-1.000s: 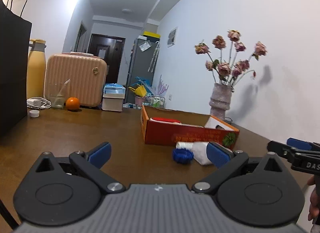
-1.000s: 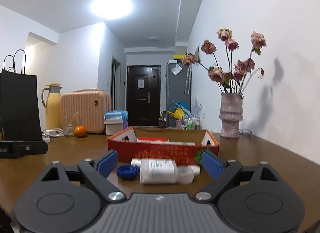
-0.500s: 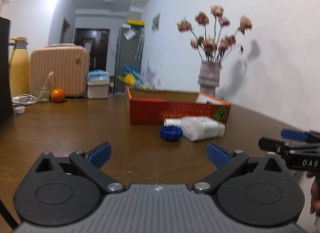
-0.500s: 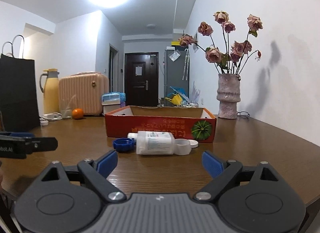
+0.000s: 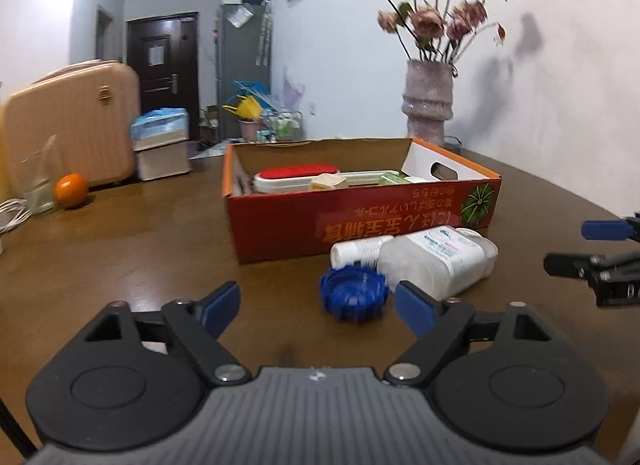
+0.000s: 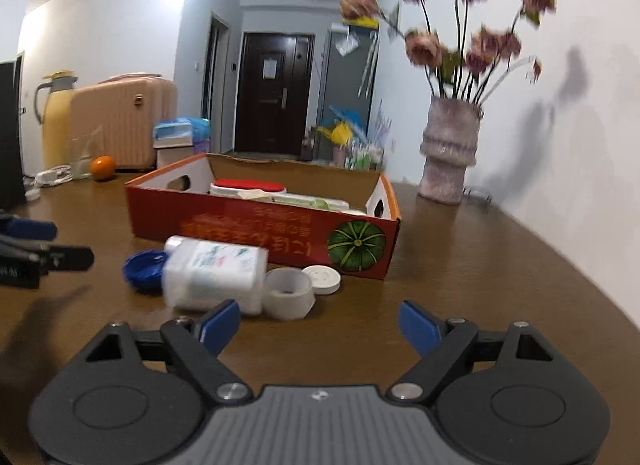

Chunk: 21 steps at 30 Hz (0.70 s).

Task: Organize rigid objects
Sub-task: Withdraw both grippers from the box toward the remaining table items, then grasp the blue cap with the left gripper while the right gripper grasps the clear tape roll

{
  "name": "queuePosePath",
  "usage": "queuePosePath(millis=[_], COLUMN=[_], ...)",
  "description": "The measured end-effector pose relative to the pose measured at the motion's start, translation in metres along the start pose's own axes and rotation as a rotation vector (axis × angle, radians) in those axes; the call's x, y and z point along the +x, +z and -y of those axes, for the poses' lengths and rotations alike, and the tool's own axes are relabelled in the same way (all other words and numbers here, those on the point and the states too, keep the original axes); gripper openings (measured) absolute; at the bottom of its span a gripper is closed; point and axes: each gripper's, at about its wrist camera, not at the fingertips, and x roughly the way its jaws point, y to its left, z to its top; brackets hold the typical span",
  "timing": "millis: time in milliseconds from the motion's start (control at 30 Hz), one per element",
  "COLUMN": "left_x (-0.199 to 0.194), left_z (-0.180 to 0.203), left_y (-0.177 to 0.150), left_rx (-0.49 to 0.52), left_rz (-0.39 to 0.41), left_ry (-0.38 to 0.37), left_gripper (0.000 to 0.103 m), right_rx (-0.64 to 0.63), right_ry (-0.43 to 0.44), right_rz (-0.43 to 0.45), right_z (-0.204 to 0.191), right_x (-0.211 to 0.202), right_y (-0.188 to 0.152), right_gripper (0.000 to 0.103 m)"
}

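A white plastic bottle (image 5: 436,259) lies on its side on the brown table in front of a red cardboard box (image 5: 360,217). A blue cap (image 5: 354,293) lies beside it, and a small white tube (image 5: 360,250) lies behind. In the right wrist view the bottle (image 6: 214,275) has a white ring (image 6: 288,292) and a white lid (image 6: 321,279) at its right, and the blue cap (image 6: 145,268) at its left. The box (image 6: 260,233) holds a red-topped white case (image 6: 248,187) and other items. My left gripper (image 5: 318,309) is open just short of the blue cap. My right gripper (image 6: 320,325) is open near the bottle.
A vase of dried roses (image 6: 450,153) stands at the back right by the wall. An orange (image 5: 71,190), a glass (image 5: 38,181), a pink suitcase (image 5: 72,129) and a yellow flask (image 6: 58,117) are at the far left. The right gripper shows at the right edge of the left wrist view (image 5: 600,253).
Both grippers have risen and tilted down toward the table and moved closer to the bottle and cap. The inside of the box has come into view. Both stay open.
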Motion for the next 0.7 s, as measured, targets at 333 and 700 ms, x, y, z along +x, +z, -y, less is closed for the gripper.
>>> queuePosePath(millis=[333, 700], left_x=[0.083, 0.084], left_z=[0.000, -0.014], left_y=[0.012, 0.010], left_rx=[-0.013, -0.106], left_rz=[-0.157, -0.154], left_ry=[-0.087, -0.139], left_gripper=[0.049, 0.013], right_rx=[0.091, 0.168], right_ry=[0.085, 0.078], right_rz=[-0.134, -0.130], right_z=[0.022, 0.019], right_x=[0.091, 0.107], right_y=[0.030, 0.018], right_gripper=[0.036, 0.008])
